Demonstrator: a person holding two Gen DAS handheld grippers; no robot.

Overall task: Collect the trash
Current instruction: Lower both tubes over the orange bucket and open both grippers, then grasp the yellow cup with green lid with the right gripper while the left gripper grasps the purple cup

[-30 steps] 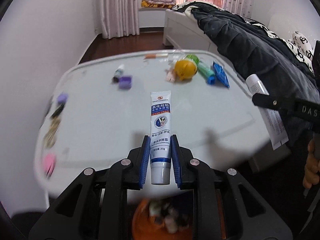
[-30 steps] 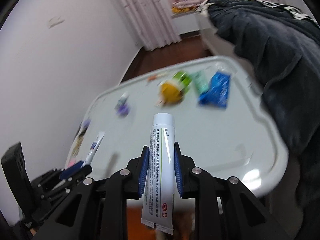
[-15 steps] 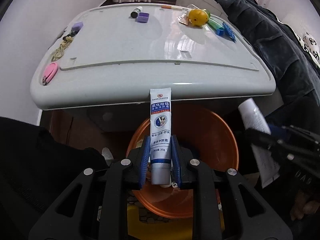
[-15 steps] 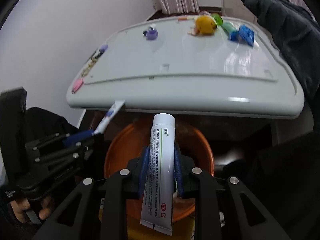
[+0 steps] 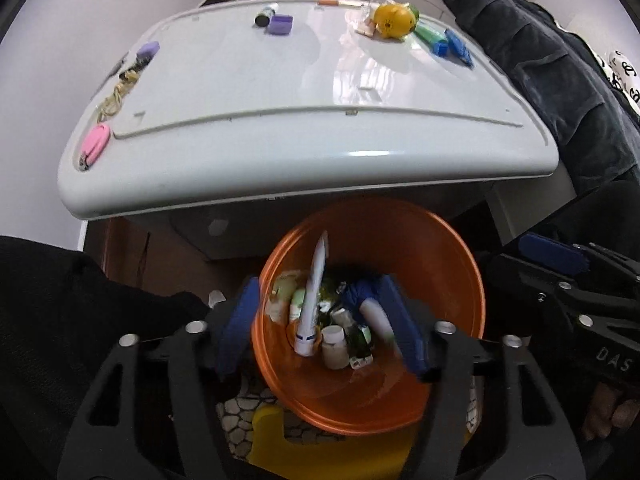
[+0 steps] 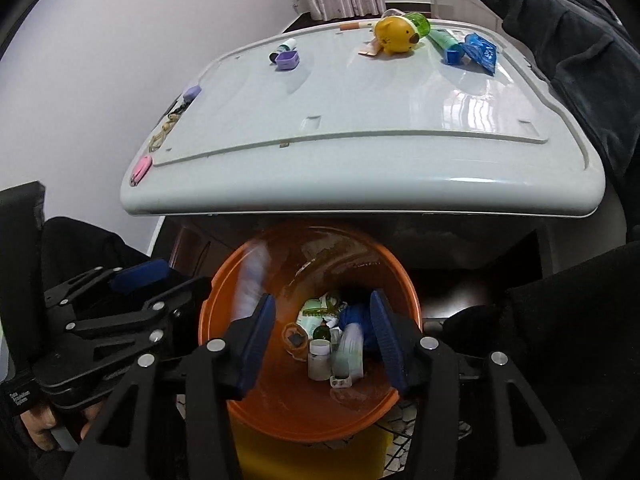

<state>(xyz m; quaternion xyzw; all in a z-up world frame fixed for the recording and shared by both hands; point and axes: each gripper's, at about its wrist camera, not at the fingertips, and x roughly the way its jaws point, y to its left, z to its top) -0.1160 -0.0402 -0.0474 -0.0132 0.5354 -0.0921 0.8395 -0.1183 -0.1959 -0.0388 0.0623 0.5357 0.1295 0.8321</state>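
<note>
Your left gripper (image 5: 320,328) and right gripper (image 6: 322,340) have just been opening over the orange bin (image 5: 452,264), nothing between the jaws; the white tube (image 5: 314,296) is blurred.

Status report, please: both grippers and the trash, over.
Left gripper and right gripper just opened, nothing between jaws. Both tubes dropped into orange bin. Nothing in the way.

My left gripper (image 5: 320,330) hangs over the orange bin (image 5: 452,276), jaws just opened, pads apart; a white tube (image 5: 314,300) stands tilted among the trash inside, touching neither pad. Behind, the white table (image 5: 248,120) carries small items.
</note>
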